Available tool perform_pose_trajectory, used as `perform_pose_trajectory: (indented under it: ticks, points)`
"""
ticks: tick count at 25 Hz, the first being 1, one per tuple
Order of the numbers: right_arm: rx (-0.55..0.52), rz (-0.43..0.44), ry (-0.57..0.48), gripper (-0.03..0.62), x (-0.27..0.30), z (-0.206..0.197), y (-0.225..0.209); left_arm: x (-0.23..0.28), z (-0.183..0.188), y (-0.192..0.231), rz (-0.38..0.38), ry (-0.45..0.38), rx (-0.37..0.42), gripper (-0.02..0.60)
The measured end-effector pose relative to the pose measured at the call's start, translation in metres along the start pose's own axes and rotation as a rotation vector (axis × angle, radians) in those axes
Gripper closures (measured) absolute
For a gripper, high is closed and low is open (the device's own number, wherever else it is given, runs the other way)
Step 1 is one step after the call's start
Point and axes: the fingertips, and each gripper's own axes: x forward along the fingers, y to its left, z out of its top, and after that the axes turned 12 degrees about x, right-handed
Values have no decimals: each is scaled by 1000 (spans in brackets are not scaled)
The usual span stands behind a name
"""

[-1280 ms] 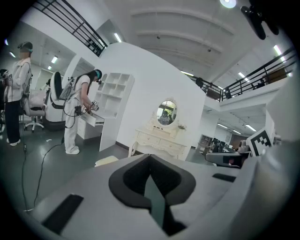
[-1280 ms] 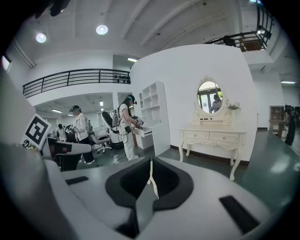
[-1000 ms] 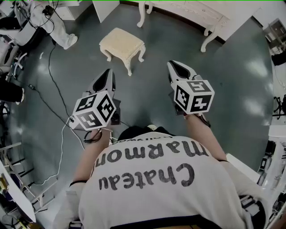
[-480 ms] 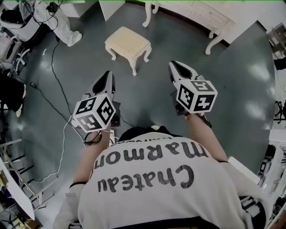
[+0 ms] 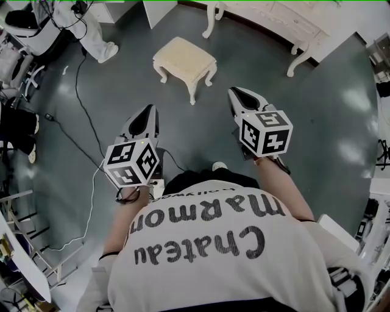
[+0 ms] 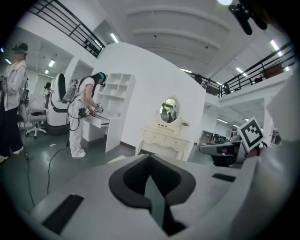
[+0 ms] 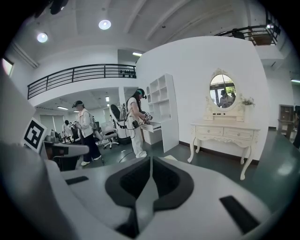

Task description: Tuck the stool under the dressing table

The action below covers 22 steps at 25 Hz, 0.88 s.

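Observation:
A cream padded stool (image 5: 184, 61) with curved white legs stands on the grey floor, out in front of the white dressing table (image 5: 268, 18) at the top of the head view. The table and its oval mirror (image 7: 222, 91) show in the right gripper view; the table (image 6: 164, 140) shows in the left gripper view too. My left gripper (image 5: 144, 116) is shut and empty, below and left of the stool. My right gripper (image 5: 242, 94) is shut and empty, to the stool's right and a little nearer me. Neither touches the stool.
A person in white (image 5: 91, 30) works at a white shelf unit (image 6: 115, 110) at the far left. Cables (image 5: 79, 109) trail over the floor on the left. Chairs and metal racks (image 5: 24, 256) crowd the left edge; equipment lines the right edge.
The stool and dressing table have slid right and lower in the head view, so I have come nearer them. Both grippers stay shut, held out in front of me.

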Motion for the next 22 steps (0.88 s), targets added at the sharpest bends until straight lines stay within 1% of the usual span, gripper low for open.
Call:
perform_pose_trajectory:
  ticks: [6, 11, 22]
  points:
    - [5, 13, -9, 560, 16, 13, -7, 18, -3, 8, 15, 10, -36, 560]
    - [17, 31, 9, 560, 42, 18, -29, 46, 3, 10, 32, 9, -40, 560]
    - [8, 117, 19, 560, 118, 74, -64, 121, 42, 30, 86, -30, -69, 560]
